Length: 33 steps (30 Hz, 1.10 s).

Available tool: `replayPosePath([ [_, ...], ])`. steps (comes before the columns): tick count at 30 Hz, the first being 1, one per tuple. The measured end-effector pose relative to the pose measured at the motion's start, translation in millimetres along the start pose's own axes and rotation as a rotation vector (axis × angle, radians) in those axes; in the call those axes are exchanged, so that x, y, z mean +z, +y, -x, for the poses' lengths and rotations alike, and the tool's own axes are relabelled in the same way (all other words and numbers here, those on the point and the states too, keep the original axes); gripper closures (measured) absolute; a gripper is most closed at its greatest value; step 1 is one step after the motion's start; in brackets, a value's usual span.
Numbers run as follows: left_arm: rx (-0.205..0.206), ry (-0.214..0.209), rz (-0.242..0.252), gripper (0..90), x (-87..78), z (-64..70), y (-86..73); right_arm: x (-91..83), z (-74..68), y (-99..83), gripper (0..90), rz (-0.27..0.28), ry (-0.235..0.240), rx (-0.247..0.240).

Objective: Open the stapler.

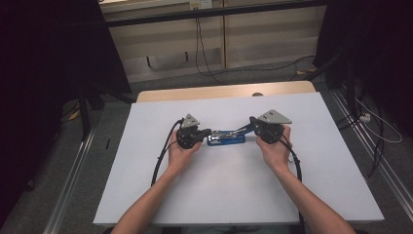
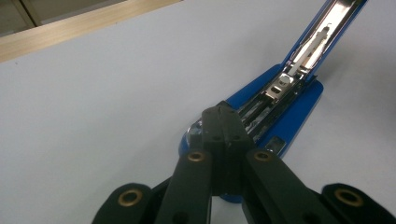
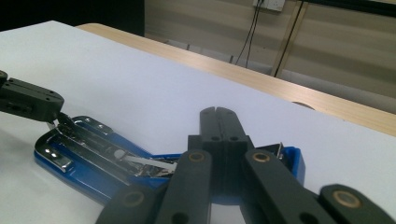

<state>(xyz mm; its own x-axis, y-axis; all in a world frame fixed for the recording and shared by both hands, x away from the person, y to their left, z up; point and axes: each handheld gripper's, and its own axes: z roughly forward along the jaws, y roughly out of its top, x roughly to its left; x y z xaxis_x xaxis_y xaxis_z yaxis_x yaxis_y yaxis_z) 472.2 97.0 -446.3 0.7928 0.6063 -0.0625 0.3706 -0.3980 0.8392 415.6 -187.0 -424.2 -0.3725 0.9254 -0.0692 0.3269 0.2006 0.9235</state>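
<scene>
Black jaws of the left gripper [image 2: 224, 122] are being pressed shut on the blue stapler's [image 2: 273, 105] front end — its long body is pointing toward the right gripper [image 3: 218, 116], also shut, at the lifted lid [image 3: 285, 156].

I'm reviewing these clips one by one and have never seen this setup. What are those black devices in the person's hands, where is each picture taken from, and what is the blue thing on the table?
A person holds a hand-operated gripper in each hand; there is no robot arm. The high view looks down from above the person's side: the left gripper and right gripper meet over a white table. The other two pictures come from cameras riding on each gripper, looking along its two black jaws.

The blue thing is a stapler, opened up so its metal staple channel shows. In the left gripper view, the left gripper's jaws are shut, their tips at the front end of the stapler base. In the right gripper view, the right gripper has its jaws together too, beside the raised blue lid; whether it pinches the lid I cannot tell.
</scene>
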Motion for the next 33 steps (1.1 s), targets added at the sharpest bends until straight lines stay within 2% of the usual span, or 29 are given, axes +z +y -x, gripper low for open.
replayPosePath([
  [10, 0.0, 0.005, 0.005, 90.0, -0.2, 0.5, -0.7, -1.8, 6.2, -4.7, 90.0, -0.006, -0.007, 0.017],
  [33, -0.005, 0.005, 0.008, 90.0, -0.3, 0.4, -1.3, -3.7, 12.8, -15.8, 90.0, -0.035, -0.011, 0.021],
])
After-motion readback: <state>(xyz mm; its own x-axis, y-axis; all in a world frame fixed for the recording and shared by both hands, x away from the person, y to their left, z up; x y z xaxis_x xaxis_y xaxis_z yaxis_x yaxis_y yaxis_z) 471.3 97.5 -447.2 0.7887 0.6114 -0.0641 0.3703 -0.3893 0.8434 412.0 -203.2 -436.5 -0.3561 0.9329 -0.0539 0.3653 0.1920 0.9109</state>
